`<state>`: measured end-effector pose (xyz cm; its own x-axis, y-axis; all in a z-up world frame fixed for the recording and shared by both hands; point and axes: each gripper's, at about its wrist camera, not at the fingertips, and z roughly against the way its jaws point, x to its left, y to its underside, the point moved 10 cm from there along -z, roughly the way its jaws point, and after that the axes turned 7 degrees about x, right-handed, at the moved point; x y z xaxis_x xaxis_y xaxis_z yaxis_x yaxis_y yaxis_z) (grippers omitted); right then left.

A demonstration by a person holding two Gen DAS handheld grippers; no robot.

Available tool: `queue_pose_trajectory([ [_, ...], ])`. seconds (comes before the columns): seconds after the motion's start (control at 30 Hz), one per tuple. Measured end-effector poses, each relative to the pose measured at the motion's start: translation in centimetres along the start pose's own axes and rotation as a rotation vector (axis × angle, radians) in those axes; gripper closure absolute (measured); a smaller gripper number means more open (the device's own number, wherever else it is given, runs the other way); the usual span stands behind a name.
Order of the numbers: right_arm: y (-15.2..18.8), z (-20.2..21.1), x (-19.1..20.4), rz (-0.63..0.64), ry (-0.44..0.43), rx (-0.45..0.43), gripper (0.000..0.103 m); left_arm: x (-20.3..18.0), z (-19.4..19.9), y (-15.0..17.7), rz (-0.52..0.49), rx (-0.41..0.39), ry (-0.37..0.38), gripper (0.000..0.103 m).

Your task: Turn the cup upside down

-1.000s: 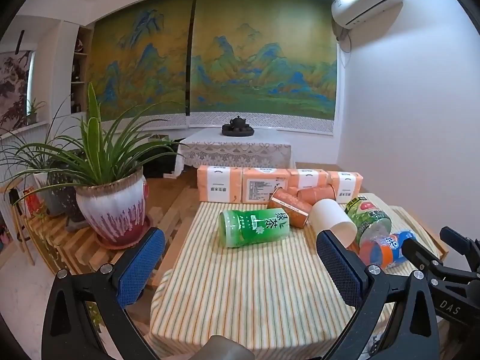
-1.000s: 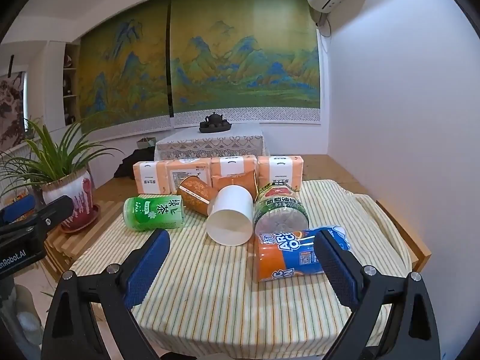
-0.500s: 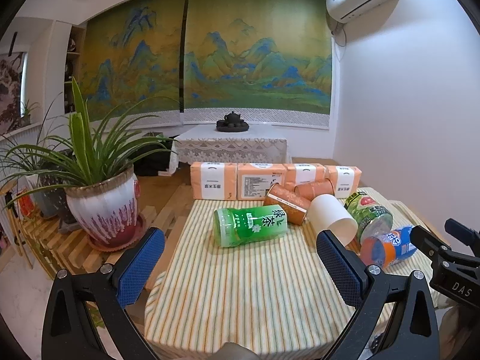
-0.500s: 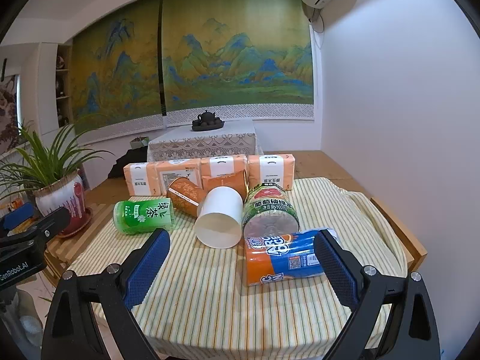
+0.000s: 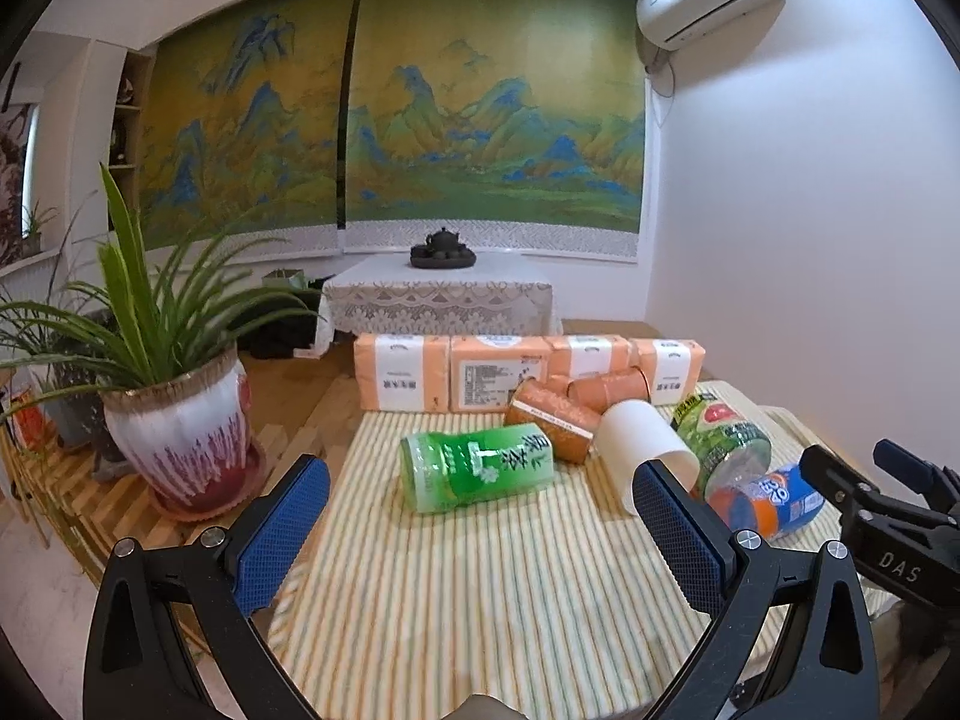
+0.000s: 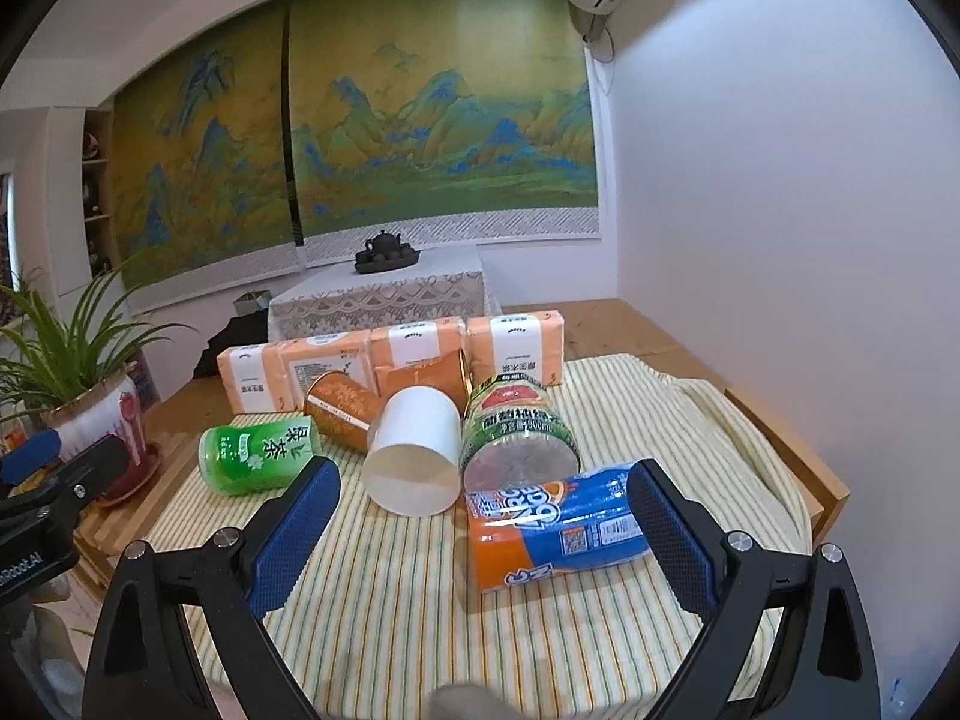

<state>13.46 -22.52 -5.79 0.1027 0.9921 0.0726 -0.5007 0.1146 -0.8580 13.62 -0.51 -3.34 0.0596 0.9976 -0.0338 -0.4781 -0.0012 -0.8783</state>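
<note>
- Since a second ago both of my wrist views have drawn a little closer to the table; the objects sit larger, and none of them has shifted on the cloth.
- My left gripper (image 5: 480, 525) is spread wide with nothing between its blue pads, hanging over the near part of the striped tablecloth (image 5: 480, 600).
- My right gripper (image 6: 483, 525) is likewise wide apart and empty; the orange-and-blue bottle (image 6: 558, 531) lies on its side between its fingers in the view, but I can't tell whether the pads touch it.
- I see the white paper cup (image 6: 414, 456) lying on its side in the middle of the table, one flat end turned toward the right wrist camera.
- It lies between the orange can (image 6: 342, 411) on its left and the green-labelled bottle (image 6: 519, 435) on its right, close against both.
- Farther left, the green tea bottle (image 5: 480, 468) also lies on its side, apart from the cup.
- Behind the cluster I see a row of orange tissue packs (image 5: 456, 372) along the far edge.
- Off the table's left side stands a potted plant (image 5: 174, 420) on a slatted wooden bench (image 5: 90, 510).
- My right gripper's black frame shows at the right edge of the left wrist view.
</note>
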Motion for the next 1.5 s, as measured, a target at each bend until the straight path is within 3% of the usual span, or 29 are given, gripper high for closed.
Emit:
queue_pose_trajectory([
  [0.3,0.1,-1.7,2.9,0.032,-0.061,0.059,0.008,2.1,0.3,-0.6,0.014,-0.011,-0.026,0.001],
  [0.47,0.0,-1.6,4.0,0.070,-0.065,0.045,0.008,2.9,0.2,-0.7,0.045,-0.013,-0.036,0.001],
  [0.67,-0.3,-1.5,3.0,0.058,-0.073,0.047,0.008,1.6,-0.3,-0.4,0.034,-0.004,-0.014,0.001],
  [0.97,0.0,-0.3,1.5,0.073,-0.016,0.031,0.008,-0.4,-0.1,0.0,0.023,-0.001,0.008,0.001],
  [1.5,0.4,0.7,0.1,0.031,-0.011,0.031,0.008,-0.6,0.5,0.5,0.014,0.017,-0.001,0.001],
])
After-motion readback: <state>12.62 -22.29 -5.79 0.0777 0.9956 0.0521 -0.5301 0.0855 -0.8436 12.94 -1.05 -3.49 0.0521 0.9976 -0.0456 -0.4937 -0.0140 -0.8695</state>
